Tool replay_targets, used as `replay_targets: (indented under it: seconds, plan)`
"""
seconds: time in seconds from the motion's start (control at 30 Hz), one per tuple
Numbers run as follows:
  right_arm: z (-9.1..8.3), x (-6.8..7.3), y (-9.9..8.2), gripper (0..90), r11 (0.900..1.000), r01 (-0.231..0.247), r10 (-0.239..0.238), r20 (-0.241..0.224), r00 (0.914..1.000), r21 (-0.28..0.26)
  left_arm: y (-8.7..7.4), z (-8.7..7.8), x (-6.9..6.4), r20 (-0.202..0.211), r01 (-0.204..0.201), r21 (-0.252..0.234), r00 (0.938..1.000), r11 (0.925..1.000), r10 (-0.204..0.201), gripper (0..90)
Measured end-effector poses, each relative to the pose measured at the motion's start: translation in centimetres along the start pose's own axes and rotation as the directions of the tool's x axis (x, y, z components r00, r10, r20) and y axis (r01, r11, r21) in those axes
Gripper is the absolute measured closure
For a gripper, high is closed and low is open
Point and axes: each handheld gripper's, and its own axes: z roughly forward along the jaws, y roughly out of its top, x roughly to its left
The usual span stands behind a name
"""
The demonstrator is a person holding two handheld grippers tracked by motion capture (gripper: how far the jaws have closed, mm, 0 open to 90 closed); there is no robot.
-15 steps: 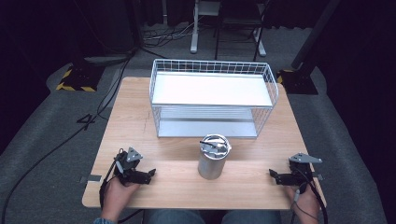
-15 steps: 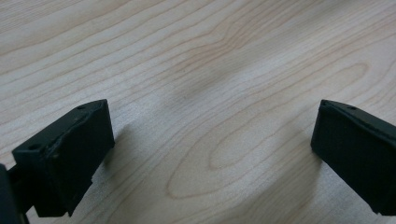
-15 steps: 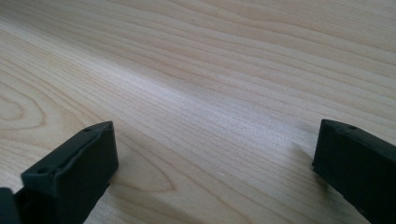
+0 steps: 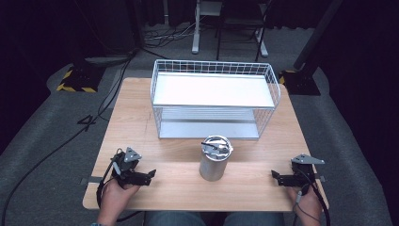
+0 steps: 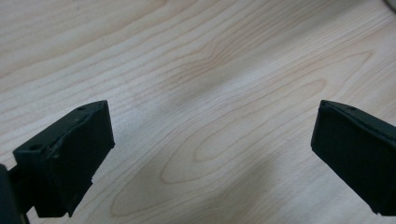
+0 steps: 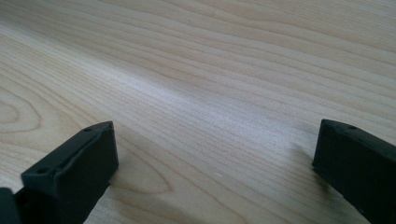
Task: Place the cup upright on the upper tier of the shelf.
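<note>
One metal canister (image 4: pixel 214 159) stands upright near the middle of the wooden counter (image 4: pixel 136 113), toward its near edge, its long axis vertical and its lidded top facing up; a dark handle or clasp lies across the lid. It stands free, touched by nothing.

To its left, well apart, the left gripper (image 4: pixel 149 175) lies low over the counter at the near-left corner, held in the person's left hand (image 4: pixel 114 192), whose forearm comes in from the near edge. Its fingers point right, toward the canister, and in the left gripper view they stand wide apart over bare wood grain with nothing between them.

To the canister's right, also well apart, the right gripper (image 4: pixel 275 175) sits near the near-right corner in the right hand (image 4: pixel 307 202), its fingers pointing left toward the canister. In the right gripper view these fingers are likewise spread wide over bare wood.

Just beyond the canister, on the far half of the counter, stands one white wire basket (image 4: pixel 214 67) with a pale shelf panel inside; its long side runs left to right.
</note>
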Motion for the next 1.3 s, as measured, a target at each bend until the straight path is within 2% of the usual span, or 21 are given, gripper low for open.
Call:
replay_targets:
  seconds: [0.07,0.2,0.27,0.3,0.37,0.4,0.47,0.57,0.6,0.63,0.7,0.73,0.8,0.83,0.87,1.0,1.1,1.13,1.3]
  plan:
    - [0.0,0.0,0.0,0.0,1.0000,-0.001,0.001,0.000,1.0000,0.000,0.2,-0.5,-0.2,-0.006,-0.001,-0.013,1.0000,0.9999,0.000,0.0]
    - [0.0,0.0,0.0,0.0,1.0000,-0.001,0.001,0.000,1.0000,0.000,0.7,-1.5,-0.5,0.032,0.024,-0.062,0.9993,0.9978,-0.022,0.0]
    - [0.0,0.0,0.0,0.0,1.0000,-0.001,0.001,0.000,1.0000,0.000,0.8,-1.7,-0.6,0.038,0.029,-0.073,0.9989,0.9969,-0.026,0.0]
    - [0.0,0.0,0.0,0.0,1.0000,-0.001,0.001,0.000,1.0000,0.000,1.0,-2.2,-0.7,0.048,0.042,-0.097,0.9982,0.9944,-0.038,0.0]
    - [0.0,0.0,0.0,0.0,1.0000,-0.001,0.001,0.000,1.0000,0.000,1.1,-2.5,-0.8,0.056,0.040,-0.109,0.9978,0.9932,-0.034,0.0]
    - [0.0,0.0,0.0,0.0,1.0000,-0.002,0.002,0.001,1.0000,0.000,1.3,-3.0,-1.1,0.069,0.044,-0.135,0.9970,0.9899,-0.035,0.0]
    - [0.0,0.0,0.0,0.0,1.0000,-0.002,0.002,0.001,1.0000,0.000,1.5,-3.4,-1.4,0.076,0.034,-0.154,0.9969,0.9875,-0.022,0.0]
    - [0.0,0.0,0.0,0.0,1.0000,-0.002,0.002,0.001,1.0000,0.000,1.8,-3.6,-1.8,0.095,0.025,-0.170,0.9954,0.9852,-0.009,0.0]
    - [0.0,0.0,0.0,0.0,1.0000,-0.002,0.002,0.001,1.0000,0.000,2.0,-3.8,-2.1,0.121,0.023,-0.184,0.9926,0.9826,0.000,0.0]
    - [0.0,0.0,0.0,0.0,1.0000,-0.002,0.002,0.001,1.0000,0.000,2.0,-3.8,-2.1,0.121,0.023,-0.184,0.9926,0.9826,0.000,0.0]
    - [0.0,0.0,0.0,0.0,1.0000,-0.002,0.002,0.001,1.0000,0.000,2.3,-4.1,-2.4,0.136,0.017,-0.211,0.9907,0.9773,0.012,0.0]
    - [0.0,0.0,0.0,0.0,1.0000,-0.002,0.002,0.001,1.0000,0.000,2.6,-4.5,-2.6,0.152,0.011,-0.240,0.9881,0.9707,0.026,0.0]
    - [0.0,0.0,0.0,0.0,1.0000,-0.002,0.002,0.001,1.0000,0.000,2.9,-4.7,-2.9,0.163,0.008,-0.271,0.9859,0.9627,0.037,0.0]
    - [0.0,0.0,0.0,0.0,1.0000,-0.002,0.002,0.001,1.0000,0.000,2.9,-4.7,-2.9,0.163,0.008,-0.271,0.9859,0.9627,0.037,0.0]
    - [0.0,0.0,0.0,0.0,1.0000,-0.002,0.002,0.001,1.0000,0.000,3.1,-5.0,-3.2,0.181,0.011,-0.292,0.9824,0.9562,0.045,0.0]
    - [0.0,0.0,0.0,0.1,1.0000,-0.002,0.002,0.001,1.0000,-0.001,3.5,-5.2,-3.7,0.187,-0.002,-0.328,0.9800,0.9446,0.067,0.0]
    - [0.0,0.0,0.0,0.1,1.0000,-0.002,0.002,0.001,1.0000,0.000,3.7,-5.2,-3.8,0.196,-0.008,-0.338,0.9775,0.9411,0.078,0.0]
    - [0.0,0.0,0.0,0.1,1.0000,-0.002,0.002,0.001,1.0000,-0.001,3.8,-5.1,-4.1,0.203,-0.011,-0.348,0.9752,0.9373,0.087,0.0]
    - [0.0,0.0,0.0,0.1,1.0000,-0.002,0.002,0.001,1.0000,-0.001,4.5,-4.6,-4.9,0.224,-0.034,-0.360,0.9669,0.9324,0.122,0.0]
